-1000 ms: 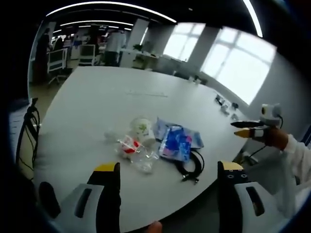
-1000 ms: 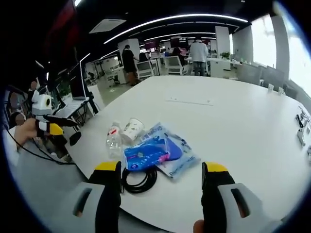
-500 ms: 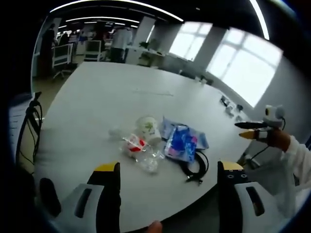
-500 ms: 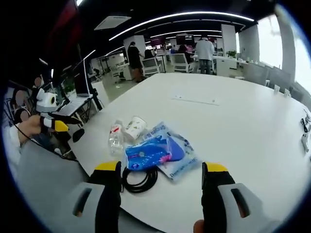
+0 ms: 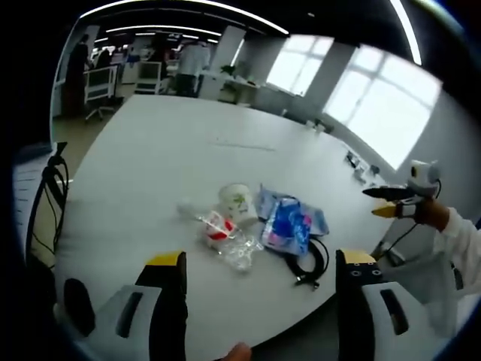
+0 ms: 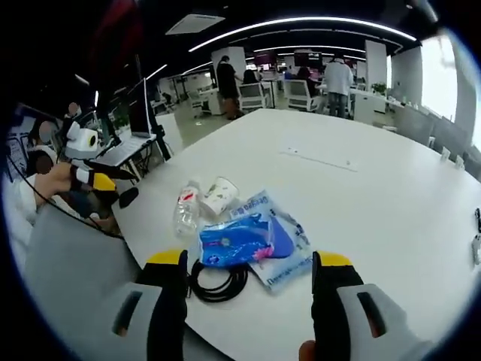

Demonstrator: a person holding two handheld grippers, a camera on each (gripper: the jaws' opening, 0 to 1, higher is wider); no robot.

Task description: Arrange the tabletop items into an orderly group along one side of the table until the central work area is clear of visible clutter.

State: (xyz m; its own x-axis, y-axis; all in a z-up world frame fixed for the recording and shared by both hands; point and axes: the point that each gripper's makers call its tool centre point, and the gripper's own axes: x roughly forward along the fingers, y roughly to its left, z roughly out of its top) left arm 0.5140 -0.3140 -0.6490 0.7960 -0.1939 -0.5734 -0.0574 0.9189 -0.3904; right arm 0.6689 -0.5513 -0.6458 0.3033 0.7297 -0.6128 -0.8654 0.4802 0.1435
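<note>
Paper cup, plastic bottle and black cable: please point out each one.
Paper cup (image 6: 220, 197): right gripper view, its side.
Plastic bottle (image 6: 185, 214): right gripper view, clear body.
Black cable (image 6: 218, 283): right gripper view, front of coil.

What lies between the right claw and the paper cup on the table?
From the right claw, the black coiled cable and the blue plastic packets lie in front of the paper cup; a clear plastic bottle lies beside it.

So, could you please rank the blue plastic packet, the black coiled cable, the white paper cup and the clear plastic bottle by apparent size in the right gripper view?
1. Blue plastic packet
2. Black coiled cable
3. Clear plastic bottle and white paper cup: too alike to rank.
</note>
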